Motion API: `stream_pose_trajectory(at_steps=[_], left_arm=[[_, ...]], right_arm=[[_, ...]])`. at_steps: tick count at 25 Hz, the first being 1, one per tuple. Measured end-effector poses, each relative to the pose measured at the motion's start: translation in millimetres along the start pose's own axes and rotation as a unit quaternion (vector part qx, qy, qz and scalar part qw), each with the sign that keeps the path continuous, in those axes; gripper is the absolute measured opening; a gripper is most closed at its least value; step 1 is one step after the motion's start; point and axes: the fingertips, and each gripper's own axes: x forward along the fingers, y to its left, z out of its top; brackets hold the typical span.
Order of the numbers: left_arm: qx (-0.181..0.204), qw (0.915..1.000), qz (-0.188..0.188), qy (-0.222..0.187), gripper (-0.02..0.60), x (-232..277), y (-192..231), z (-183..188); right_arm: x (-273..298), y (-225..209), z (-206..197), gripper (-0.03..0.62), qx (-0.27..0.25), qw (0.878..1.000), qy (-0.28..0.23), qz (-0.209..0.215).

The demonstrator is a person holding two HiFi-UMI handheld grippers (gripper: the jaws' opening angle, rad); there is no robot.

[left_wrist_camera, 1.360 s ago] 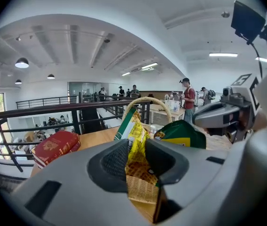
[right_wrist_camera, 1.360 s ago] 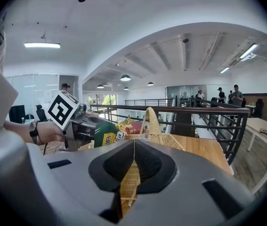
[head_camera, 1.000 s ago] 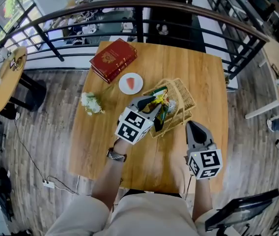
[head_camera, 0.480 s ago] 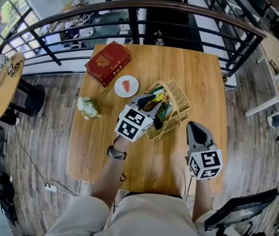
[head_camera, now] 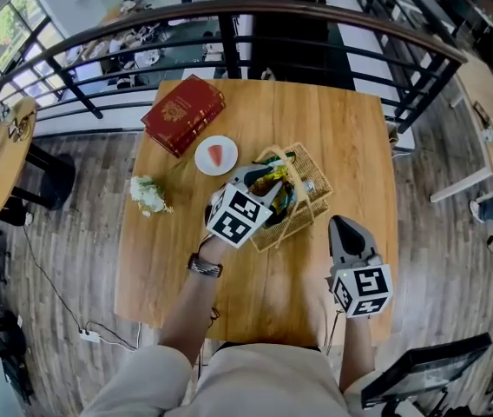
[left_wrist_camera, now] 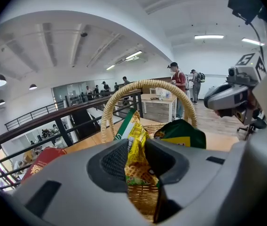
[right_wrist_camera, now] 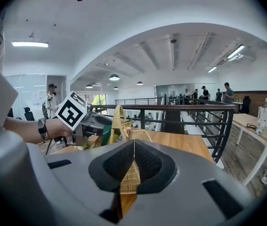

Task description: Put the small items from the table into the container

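A wicker basket (head_camera: 309, 189) with a hoop handle (left_wrist_camera: 147, 85) stands mid-table and holds several snack packets, one of them green (left_wrist_camera: 183, 134). My left gripper (head_camera: 266, 179) reaches over the basket's near-left rim, shut on a yellow snack packet (left_wrist_camera: 134, 142) that stands up between its pads (left_wrist_camera: 114, 160). In the right gripper view the left gripper's marker cube (right_wrist_camera: 71, 111) shows beside the basket (right_wrist_camera: 138, 135). My right gripper (head_camera: 341, 224) hovers over the table to the right of the basket, shut with nothing in it (right_wrist_camera: 133, 166).
On the far left of the wooden table (head_camera: 351, 137) lie a red book (head_camera: 181, 114), a white plate with a red piece (head_camera: 215, 155) and a white flower sprig (head_camera: 147, 195). A dark railing (head_camera: 316, 24) runs past the far edge.
The left gripper has carried the yellow packet a little farther over the basket and rolled slightly. The right gripper has drifted a little and stays shut.
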Motion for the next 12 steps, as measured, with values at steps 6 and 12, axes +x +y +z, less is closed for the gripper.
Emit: stream_pose_trajectory(at_steps=[6,12], left_arm=[[0.043,0.9987,0.014,0.023,0.130,15.7,4.4,0.0],[0.032,0.9993,0.015,0.008,0.153,14.3,4.2,1.7]], right_arm=[[1.4,-2.8,-4.1,0.017,0.003,1.000,0.006,-0.002],[1.0,-6.4,-5.0,0.017,0.004,1.000,0.006,-0.004]])
